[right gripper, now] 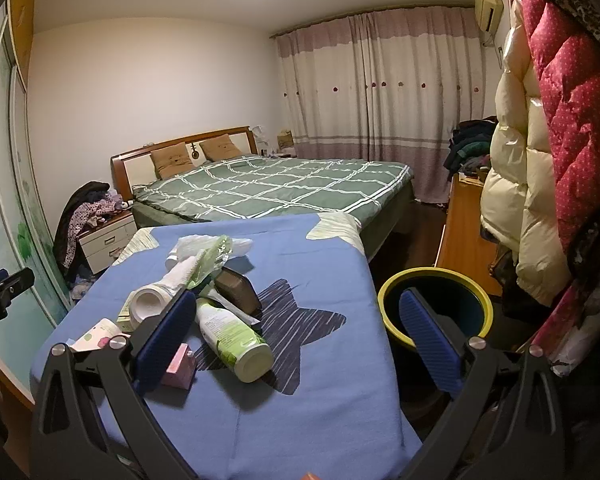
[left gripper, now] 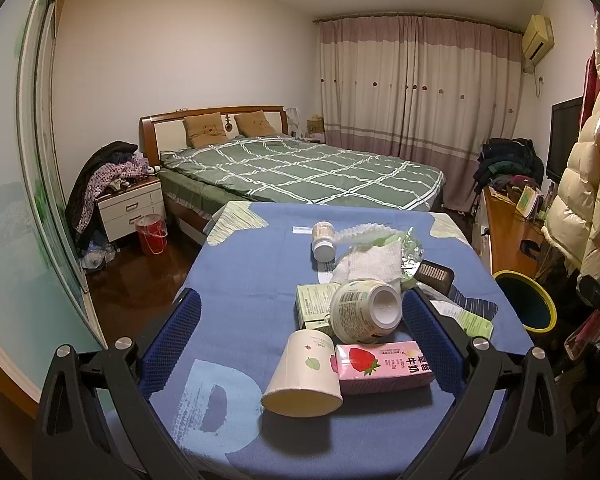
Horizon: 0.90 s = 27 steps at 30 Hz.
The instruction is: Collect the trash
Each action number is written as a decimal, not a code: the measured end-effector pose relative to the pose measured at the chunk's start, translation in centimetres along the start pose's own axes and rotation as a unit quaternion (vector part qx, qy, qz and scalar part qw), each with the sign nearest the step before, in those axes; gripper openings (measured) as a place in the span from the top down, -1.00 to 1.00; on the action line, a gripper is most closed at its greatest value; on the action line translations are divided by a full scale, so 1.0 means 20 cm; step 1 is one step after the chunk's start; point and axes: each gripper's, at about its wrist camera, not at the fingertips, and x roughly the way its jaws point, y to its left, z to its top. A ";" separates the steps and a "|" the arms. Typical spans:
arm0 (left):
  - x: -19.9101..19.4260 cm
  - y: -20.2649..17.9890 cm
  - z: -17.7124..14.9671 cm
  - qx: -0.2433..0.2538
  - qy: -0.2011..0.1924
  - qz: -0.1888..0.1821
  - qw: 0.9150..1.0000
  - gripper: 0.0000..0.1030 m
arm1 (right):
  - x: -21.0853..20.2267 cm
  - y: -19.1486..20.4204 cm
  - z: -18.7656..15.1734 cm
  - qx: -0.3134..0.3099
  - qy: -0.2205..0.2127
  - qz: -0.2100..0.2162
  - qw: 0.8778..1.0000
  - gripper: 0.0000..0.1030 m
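Observation:
Trash lies scattered on a table under a blue cloth (left gripper: 240,272). My left gripper (left gripper: 300,302) is open, low over the near pile. Between its fingers lie a tipped paper cup (left gripper: 304,372), a pink strawberry milk carton (left gripper: 384,366), a white labelled cup (left gripper: 366,310) and a green box (left gripper: 312,304). Farther back are a small bottle (left gripper: 324,240), a tissue (left gripper: 370,262) and a dark box (left gripper: 434,276). My right gripper (right gripper: 298,300) is open and holds nothing. A green-and-white bottle (right gripper: 232,336) lies just inside its left finger (right gripper: 168,332). A yellow-rimmed bin (right gripper: 436,304) stands on the floor right of the table.
A bed with a green checked cover (left gripper: 300,172) is beyond the table. At the left stand a nightstand (left gripper: 130,204) piled with clothes and a red bucket (left gripper: 152,234). Hanging coats (right gripper: 540,160) and a wooden cabinet (right gripper: 460,232) crowd the right side by the bin.

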 end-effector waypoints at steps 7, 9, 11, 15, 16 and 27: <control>0.02 -0.01 -0.01 0.001 0.002 0.001 1.000 -0.93 | 0.00 -0.01 0.00 0.001 0.002 0.001 1.000 -0.88; 0.02 -0.01 -0.01 0.001 0.002 0.001 1.000 -0.93 | 0.01 -0.01 0.00 0.002 0.002 0.001 1.000 -0.88; 0.02 -0.01 -0.01 0.001 0.003 0.001 1.000 -0.93 | 0.01 -0.01 0.00 0.002 0.003 0.000 1.000 -0.88; 0.03 -0.01 -0.02 0.001 0.005 0.001 1.000 -0.93 | 0.02 -0.01 0.00 0.002 0.004 0.000 1.000 -0.88; 0.03 -0.02 -0.02 0.002 0.006 0.001 1.000 -0.93 | 0.02 -0.01 0.00 0.002 0.004 0.000 1.000 -0.88; 0.04 -0.02 -0.03 0.002 0.008 0.001 1.000 -0.93 | 0.02 -0.02 -0.01 0.004 0.005 0.000 1.000 -0.88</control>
